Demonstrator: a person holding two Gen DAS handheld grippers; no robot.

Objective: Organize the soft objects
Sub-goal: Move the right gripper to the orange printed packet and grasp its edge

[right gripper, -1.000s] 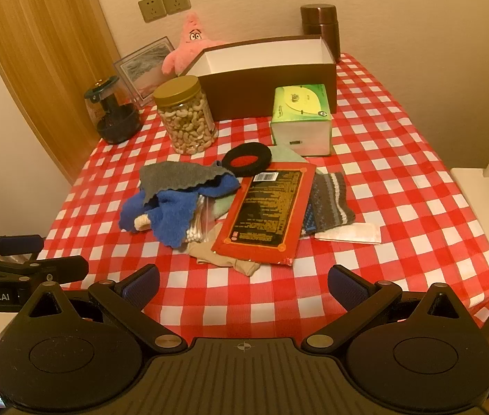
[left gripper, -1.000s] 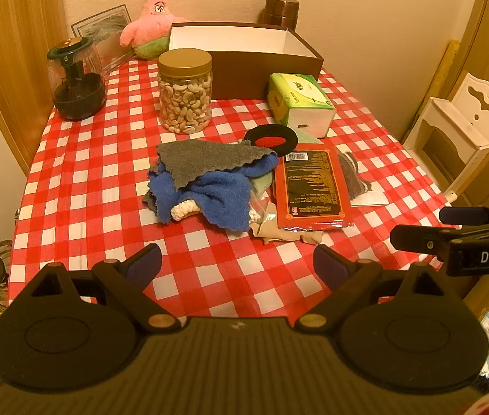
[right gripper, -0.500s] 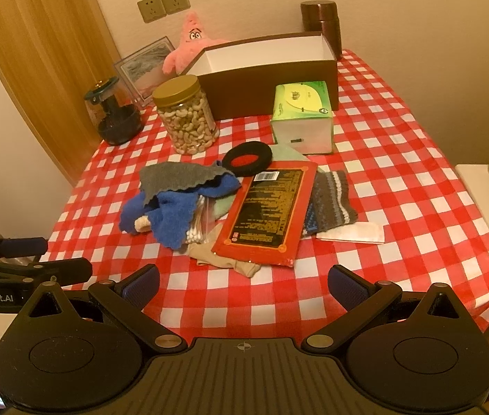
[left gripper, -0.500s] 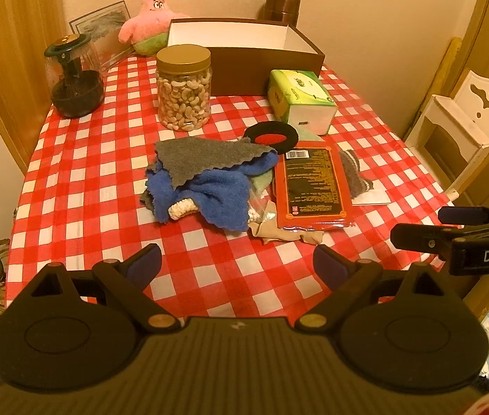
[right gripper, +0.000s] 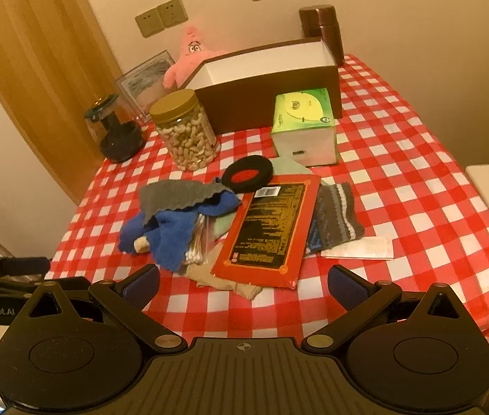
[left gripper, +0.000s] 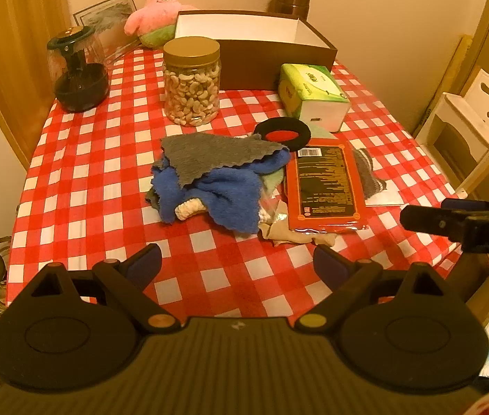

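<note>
A pile of soft things lies mid-table: a grey cloth (left gripper: 209, 154) (right gripper: 178, 193) over a blue fleece cloth (left gripper: 227, 190) (right gripper: 171, 238), a beige stocking (left gripper: 292, 237) (right gripper: 230, 282), a striped sock (left gripper: 370, 176) (right gripper: 334, 218) and a black-and-red pad (left gripper: 284, 133) (right gripper: 247, 174). A pink plush star (left gripper: 156, 10) (right gripper: 189, 55) sits at the back, beside an open brown box (left gripper: 254, 52) (right gripper: 268, 83). My left gripper (left gripper: 237, 264) and right gripper (right gripper: 244, 285) are open and empty, above the near table edge.
A red flat packet (left gripper: 324, 186) (right gripper: 272, 231) lies on the pile. A jar of cashews (left gripper: 191, 81) (right gripper: 185, 129), a green tissue box (left gripper: 311, 95) (right gripper: 305, 128), a dark glass pot (left gripper: 78, 72) (right gripper: 114, 131), a brown canister (right gripper: 322, 29) and a white chair (left gripper: 465, 128) stand around.
Both grippers have moved slightly forward towards the pile. Nothing on the table has moved.
</note>
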